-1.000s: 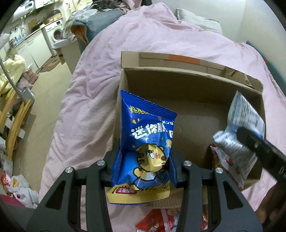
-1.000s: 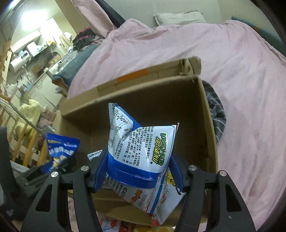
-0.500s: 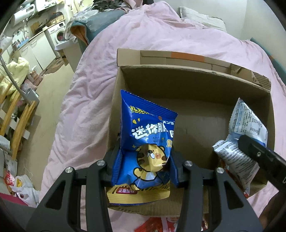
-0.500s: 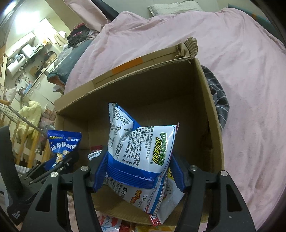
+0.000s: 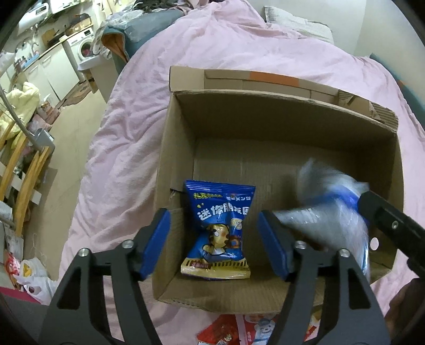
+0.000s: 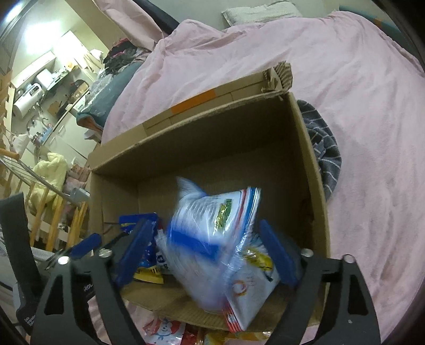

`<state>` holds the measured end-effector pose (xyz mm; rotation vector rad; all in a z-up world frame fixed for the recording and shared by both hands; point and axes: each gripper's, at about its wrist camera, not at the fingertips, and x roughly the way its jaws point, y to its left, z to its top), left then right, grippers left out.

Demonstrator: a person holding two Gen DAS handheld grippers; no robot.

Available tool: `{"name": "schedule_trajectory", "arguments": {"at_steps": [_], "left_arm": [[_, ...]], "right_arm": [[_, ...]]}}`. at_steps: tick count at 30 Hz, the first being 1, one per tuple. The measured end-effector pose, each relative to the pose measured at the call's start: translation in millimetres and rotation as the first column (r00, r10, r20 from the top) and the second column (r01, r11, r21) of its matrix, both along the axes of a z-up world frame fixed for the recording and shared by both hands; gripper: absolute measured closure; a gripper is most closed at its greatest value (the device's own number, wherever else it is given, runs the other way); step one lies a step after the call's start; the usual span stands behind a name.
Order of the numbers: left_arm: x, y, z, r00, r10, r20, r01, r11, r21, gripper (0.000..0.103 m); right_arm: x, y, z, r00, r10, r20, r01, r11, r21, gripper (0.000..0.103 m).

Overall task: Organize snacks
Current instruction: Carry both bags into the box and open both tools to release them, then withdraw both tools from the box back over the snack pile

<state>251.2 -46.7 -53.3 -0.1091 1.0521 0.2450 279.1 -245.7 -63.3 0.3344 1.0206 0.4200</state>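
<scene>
pink bedcover [image 5: 217, 53] spread over bed | grey pillow [image 5: 297, 24] at far end | washing machine [image 5: 83, 49] far left | striped cloth [image 6: 325, 148] on bedcover

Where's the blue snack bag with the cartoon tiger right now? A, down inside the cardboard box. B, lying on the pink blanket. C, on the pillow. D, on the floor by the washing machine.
A: the blue bag sits inside the box, at its near wall, clear of the left tool's opening pads.

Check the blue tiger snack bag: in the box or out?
In. The blue bag lies on the floor of the box, inside its walls, clear of the opening pads of the left hand-held gripper.
</scene>
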Motion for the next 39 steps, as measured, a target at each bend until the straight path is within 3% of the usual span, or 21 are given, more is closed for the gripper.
{"name": "schedule_trajectory", "arguments": {"at_steps": [5, 18, 28, 39], "left_arm": [[-5, -3, 8, 1.000, -0.001, 0.017, 0.001, 1.000, 0.020, 0.026], [-38, -4, 39, 0.993, -0.077, 0.093, 0.075, 0.997, 0.024, 0.026], [-75, 0, 53, 0.985, -0.127, 0.117, 0.128, 0.992, -0.006, 0.026], [-116, 18, 51, 0.983, -0.164, 0.085, 0.165, 0.986, -0.014, 0.026]], "right_arm": [[-7, -4, 7, 1.000, -0.002, 0.020, 0.002, 1.000, 0.002, 0.010], [-38, -19, 31, 0.997, -0.011, 0.072, 0.011, 1.000, -0.008, 0.010], [-88, -20, 53, 0.992, 0.020, 0.126, -0.014, 0.999, -0.048, 0.010], [-131, -33, 39, 0.999, -0.012, 0.050, 0.013, 1.000, -0.010, 0.010]]}}
